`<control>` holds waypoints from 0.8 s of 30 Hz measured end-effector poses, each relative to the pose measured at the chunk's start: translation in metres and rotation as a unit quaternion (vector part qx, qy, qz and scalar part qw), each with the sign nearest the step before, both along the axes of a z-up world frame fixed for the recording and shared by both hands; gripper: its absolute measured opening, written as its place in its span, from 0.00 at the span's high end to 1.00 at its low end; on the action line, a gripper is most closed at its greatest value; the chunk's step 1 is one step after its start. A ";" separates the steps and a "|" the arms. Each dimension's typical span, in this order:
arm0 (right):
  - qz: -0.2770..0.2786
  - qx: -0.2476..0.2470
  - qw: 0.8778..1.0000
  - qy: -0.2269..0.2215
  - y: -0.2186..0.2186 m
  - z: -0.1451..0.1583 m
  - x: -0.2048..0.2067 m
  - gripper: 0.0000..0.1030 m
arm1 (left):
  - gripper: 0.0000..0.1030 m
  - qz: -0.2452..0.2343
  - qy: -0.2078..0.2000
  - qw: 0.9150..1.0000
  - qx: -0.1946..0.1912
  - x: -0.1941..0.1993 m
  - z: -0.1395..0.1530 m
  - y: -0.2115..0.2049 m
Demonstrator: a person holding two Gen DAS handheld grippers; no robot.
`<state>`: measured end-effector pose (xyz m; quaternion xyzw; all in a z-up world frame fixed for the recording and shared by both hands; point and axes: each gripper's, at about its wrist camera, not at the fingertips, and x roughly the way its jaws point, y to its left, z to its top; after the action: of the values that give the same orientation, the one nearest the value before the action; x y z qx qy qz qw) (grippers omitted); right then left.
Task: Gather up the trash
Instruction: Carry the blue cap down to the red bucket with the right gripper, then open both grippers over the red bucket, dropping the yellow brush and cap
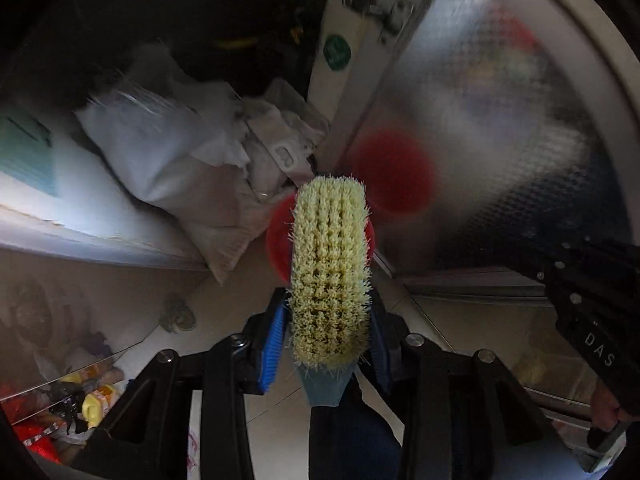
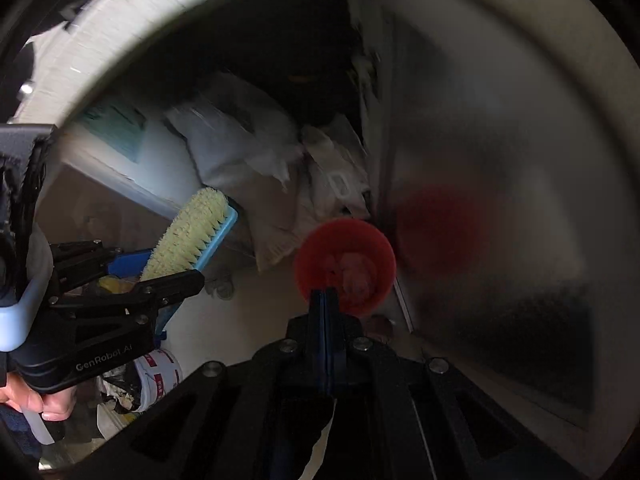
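One red bowl sits on the pale tiled floor, trash-like pinkish bits inside it, contents too blurred to identify. Right gripper has its blue pads pressed fully together, tips at the bowl's near rim; contact with the rim can't be confirmed. Left gripper is clamped on a scrub brush, blue pads on both sides of its blue back, pale bristles toward the camera, brush tip hanging over the bowl in the left wrist view. Just right of the bowl: a brushed metal panel showing a smeared red reflection of it. Behind the bowl: a heap of white bags and crumpled plastic against a dark opening. Left of the bowl: a white ledge catching light. Further left and nearer: a clear bin of mixed trash, yellow and red packaging in it. A person's hand grips the left gripper's handle.
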<state>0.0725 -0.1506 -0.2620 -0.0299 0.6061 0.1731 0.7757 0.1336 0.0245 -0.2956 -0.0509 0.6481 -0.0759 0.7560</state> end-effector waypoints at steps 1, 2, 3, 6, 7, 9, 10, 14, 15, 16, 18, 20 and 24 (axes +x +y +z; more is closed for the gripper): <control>-0.004 -0.003 1.000 0.004 -0.001 -0.015 0.002 1.00 | 0.65 0.000 0.007 1.000 -0.003 0.002 -0.016 0.001; -0.009 -0.006 1.000 0.006 -0.003 -0.029 0.003 1.00 | 0.65 0.000 0.014 1.000 -0.007 0.005 -0.033 -0.001; -0.014 -0.007 1.000 0.010 -0.005 -0.043 0.005 1.00 | 0.65 0.000 0.019 1.000 -0.010 0.004 -0.048 -0.002; -0.025 -0.009 0.999 0.024 -0.010 -0.086 0.010 1.00 | 0.65 -0.005 0.026 1.000 -0.016 0.009 -0.087 -0.006; -0.029 -0.010 0.999 0.030 -0.011 -0.099 0.011 1.00 | 0.65 -0.007 0.028 0.999 -0.017 0.011 -0.099 -0.008; -0.036 -0.011 0.999 0.038 -0.013 -0.122 0.016 1.00 | 0.65 -0.011 0.033 0.999 -0.013 0.017 -0.119 -0.011; -0.038 -0.012 0.998 0.040 -0.015 -0.131 0.018 1.00 | 0.65 -0.013 0.036 0.999 -0.012 0.020 -0.128 -0.012; -0.050 -0.014 0.997 0.049 -0.024 -0.160 0.028 1.00 | 0.65 -0.025 0.053 0.998 -0.012 0.029 -0.157 -0.015; -0.051 -0.014 0.997 0.051 -0.026 -0.164 0.027 1.00 | 0.65 -0.027 0.056 0.998 -0.012 0.030 -0.162 -0.016; -0.053 -0.015 0.997 0.053 -0.030 -0.166 0.026 1.00 | 0.65 -0.027 0.057 0.998 -0.012 0.033 -0.166 -0.016; -0.057 -0.016 0.997 0.056 -0.030 -0.170 0.027 1.00 | 0.65 -0.026 0.057 0.998 -0.015 0.038 -0.174 -0.017; -0.062 -0.015 0.996 0.057 -0.030 -0.173 0.029 1.00 | 0.65 -0.035 0.065 0.997 -0.012 0.040 -0.179 -0.020; -0.072 -0.011 0.995 0.065 -0.029 -0.177 0.032 1.00 | 0.63 -0.044 0.072 0.996 -0.004 0.044 -0.186 -0.021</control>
<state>0.1041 -0.1801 -0.4387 0.0164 0.6576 0.1113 0.7449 0.1778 0.0036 -0.4815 -0.0307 0.7023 -0.1081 0.7029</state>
